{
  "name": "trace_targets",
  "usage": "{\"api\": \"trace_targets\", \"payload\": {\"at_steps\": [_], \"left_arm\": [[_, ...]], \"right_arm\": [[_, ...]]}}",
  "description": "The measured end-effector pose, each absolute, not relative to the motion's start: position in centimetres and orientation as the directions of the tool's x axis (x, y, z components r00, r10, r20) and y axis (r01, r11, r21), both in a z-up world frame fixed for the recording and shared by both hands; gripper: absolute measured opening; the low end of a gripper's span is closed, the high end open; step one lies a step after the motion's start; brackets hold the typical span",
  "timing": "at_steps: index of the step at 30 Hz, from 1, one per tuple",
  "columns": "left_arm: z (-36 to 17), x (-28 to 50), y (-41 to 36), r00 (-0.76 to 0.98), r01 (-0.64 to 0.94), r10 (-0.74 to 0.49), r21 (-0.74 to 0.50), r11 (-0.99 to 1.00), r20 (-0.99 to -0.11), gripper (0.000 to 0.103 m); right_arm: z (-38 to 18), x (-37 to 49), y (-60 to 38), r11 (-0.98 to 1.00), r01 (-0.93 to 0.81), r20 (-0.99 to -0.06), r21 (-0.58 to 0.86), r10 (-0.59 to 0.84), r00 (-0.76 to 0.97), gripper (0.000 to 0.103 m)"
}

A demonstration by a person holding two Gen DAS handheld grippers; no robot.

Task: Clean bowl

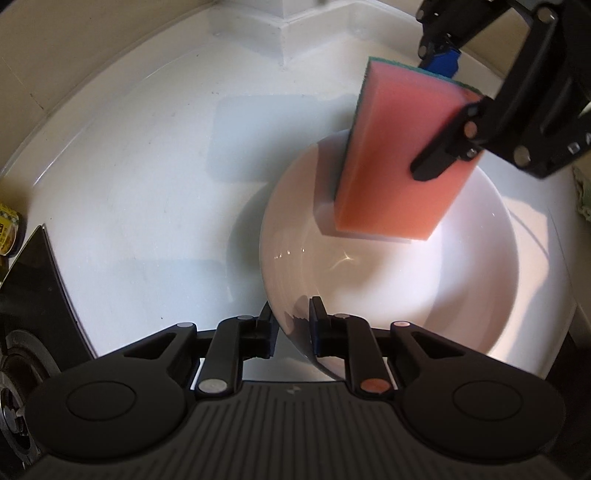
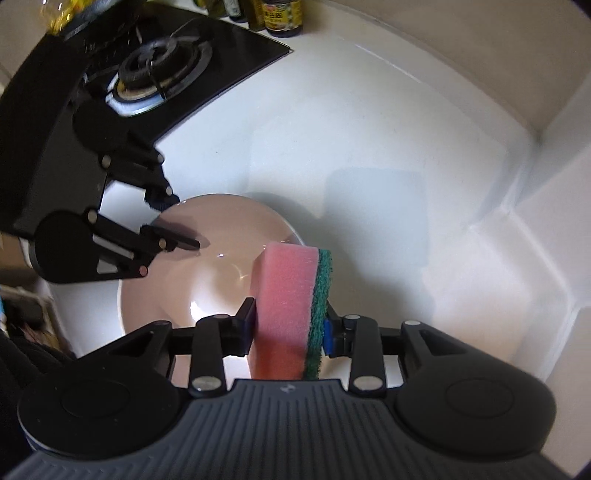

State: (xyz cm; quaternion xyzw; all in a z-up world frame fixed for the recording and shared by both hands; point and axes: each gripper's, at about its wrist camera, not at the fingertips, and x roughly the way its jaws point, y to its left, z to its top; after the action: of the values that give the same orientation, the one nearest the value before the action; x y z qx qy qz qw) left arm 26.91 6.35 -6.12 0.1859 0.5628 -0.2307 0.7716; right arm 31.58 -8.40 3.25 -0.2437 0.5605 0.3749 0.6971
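The sponge (image 2: 291, 310) hides the far inner wall of the bowl (image 2: 221, 236) in the left wrist view, and its lower end drops behind the camera housing in the right wrist view. The bowl's near rim is cut off there too. The left gripper (image 1: 291, 325) straddles the rim, perhaps without pressing. The bottles (image 2: 282, 16) are cropped by the top edge, labels unreadable. The burner (image 2: 159, 70) is blurred.

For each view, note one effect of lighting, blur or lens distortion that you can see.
Left wrist view: the sponge is motion-blurred and casts a shadow inside the bowl, which carries small glints. Right wrist view: the sponge's texture is sharp, the stove burner is smeared, a bright glare sits in the bowl's bottom, and the counter edge bows with fisheye distortion.
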Motion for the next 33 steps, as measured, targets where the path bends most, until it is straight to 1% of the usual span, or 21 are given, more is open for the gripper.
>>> {"api": "trace_targets", "payload": {"at_steps": [5,12,14,17,20,25,27,30,33], "left_arm": [[-6.1,26.0,7.3,0.279,0.449,-0.171,-0.029,0.893,-0.945,0.020],[-6.3,23.7,8.3,0.329,0.210,-0.217,-0.153,0.966,-0.919,0.020],[-6.4,23.4,8.3,0.349,0.185,-0.212,-0.155,0.970,-0.913,0.018],[-7.2,23.9,7.9,0.361,0.221,-0.204,-0.129,0.967,-0.910,0.019],[-6.7,24.2,8.1,0.332,0.311,-0.208,-0.101,0.945,-0.920,0.019],[-5.7,25.5,7.2,0.256,0.552,-0.169,0.001,0.834,-0.952,0.019],[-5.7,26.1,6.7,0.230,0.616,-0.151,0.024,0.788,-0.962,0.019],[-5.7,27.0,6.5,0.209,0.660,-0.146,0.029,0.751,-0.967,0.019],[-5.7,27.2,6.9,0.215,0.637,-0.157,0.017,0.771,-0.964,0.018]], "right_arm": [[3.2,31.8,-8.4,0.605,-0.792,-0.964,0.082,0.249,0.090,0.030],[2.8,32.0,-8.8,0.633,-0.765,-0.956,0.115,0.279,0.087,0.030],[2.7,32.0,-9.2,0.643,-0.756,-0.954,0.121,0.286,0.090,0.030],[2.5,31.9,-9.6,0.659,-0.742,-0.950,0.124,0.294,0.102,0.030],[2.5,31.6,-10.3,0.673,-0.728,-0.947,0.134,0.303,0.106,0.030],[2.4,31.2,-10.7,0.659,-0.731,-0.948,0.176,0.312,0.053,0.030],[2.5,31.1,-10.5,0.642,-0.742,-0.950,0.193,0.311,0.022,0.030],[2.5,31.5,-9.6,0.616,-0.772,-0.956,0.154,0.289,0.039,0.030],[2.5,31.9,-8.8,0.605,-0.787,-0.955,0.120,0.287,0.074,0.030]]}}
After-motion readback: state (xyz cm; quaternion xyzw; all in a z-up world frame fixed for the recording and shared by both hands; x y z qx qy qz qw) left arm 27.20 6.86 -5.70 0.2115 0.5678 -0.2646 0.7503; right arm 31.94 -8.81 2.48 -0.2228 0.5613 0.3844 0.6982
